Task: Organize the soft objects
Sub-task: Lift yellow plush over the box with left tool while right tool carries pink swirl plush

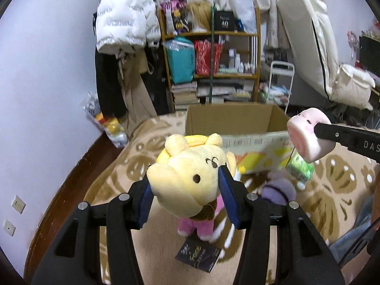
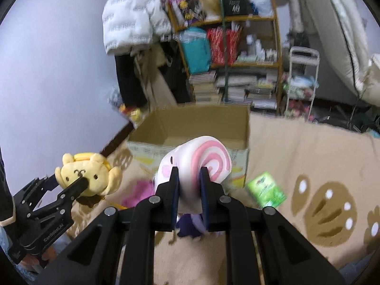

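Left wrist view: my left gripper [image 1: 187,190] clamps the yellow plush [image 1: 187,178] at centre frame; only here I see a black card [image 1: 198,256] on the carpet [image 1: 332,190]. Right wrist view: my right gripper [image 2: 189,190] squeezes the pink swirl plush [image 2: 201,166] before the cardboard box [image 2: 190,128], whose empty inside shows.

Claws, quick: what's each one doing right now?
Left claw: shut on the yellow puppy plush.
Right claw: shut on the pink swirl plush.

Both wrist fisheyes look down-forward from close behind their tongs, sharing the cardboard box [image 1: 234,118] and shelf [image 1: 211,47].
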A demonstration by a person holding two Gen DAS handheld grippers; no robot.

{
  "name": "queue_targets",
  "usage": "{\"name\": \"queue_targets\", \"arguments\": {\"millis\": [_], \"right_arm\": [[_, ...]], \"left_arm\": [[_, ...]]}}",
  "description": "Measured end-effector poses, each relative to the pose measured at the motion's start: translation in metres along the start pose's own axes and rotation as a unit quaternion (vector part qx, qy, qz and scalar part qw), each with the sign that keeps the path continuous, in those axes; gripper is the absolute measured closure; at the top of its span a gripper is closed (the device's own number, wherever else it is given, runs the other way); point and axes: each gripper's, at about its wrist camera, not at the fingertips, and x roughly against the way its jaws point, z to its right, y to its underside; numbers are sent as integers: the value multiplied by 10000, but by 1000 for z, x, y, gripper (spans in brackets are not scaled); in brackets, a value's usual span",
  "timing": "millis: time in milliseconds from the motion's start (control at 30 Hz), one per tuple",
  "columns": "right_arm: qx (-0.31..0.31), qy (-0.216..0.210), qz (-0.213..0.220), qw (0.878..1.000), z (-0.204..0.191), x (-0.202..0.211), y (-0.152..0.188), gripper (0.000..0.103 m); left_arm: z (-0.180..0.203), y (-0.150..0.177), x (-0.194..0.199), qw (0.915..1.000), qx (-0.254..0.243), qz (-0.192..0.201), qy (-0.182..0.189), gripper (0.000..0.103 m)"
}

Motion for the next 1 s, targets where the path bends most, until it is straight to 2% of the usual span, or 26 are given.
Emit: {"name": "queue_targets", "arguments": {"millis": [133, 267, 600, 800, 1000], "right_arm": [[13, 20, 383, 9993, 3, 11, -13, 86], [22, -37, 584, 9983, 5, 12, -22, 86], [22, 16, 922, 9957, 13, -2, -41, 86], [154, 248, 1036, 9942, 18, -18, -55, 86], [255, 415, 911, 9947, 24, -41, -56, 86]], "left_arm": [[1, -13, 0, 9997, -81, 234, 5, 52], [6, -29, -1, 9985, -260, 482, -78, 52], [12, -82, -17, 9960, -373, 795, -156, 52], [18, -93, -39, 9955, -511, 793, -104, 51], [22, -88, -66, 9967, -523, 626, -2, 51]]}}
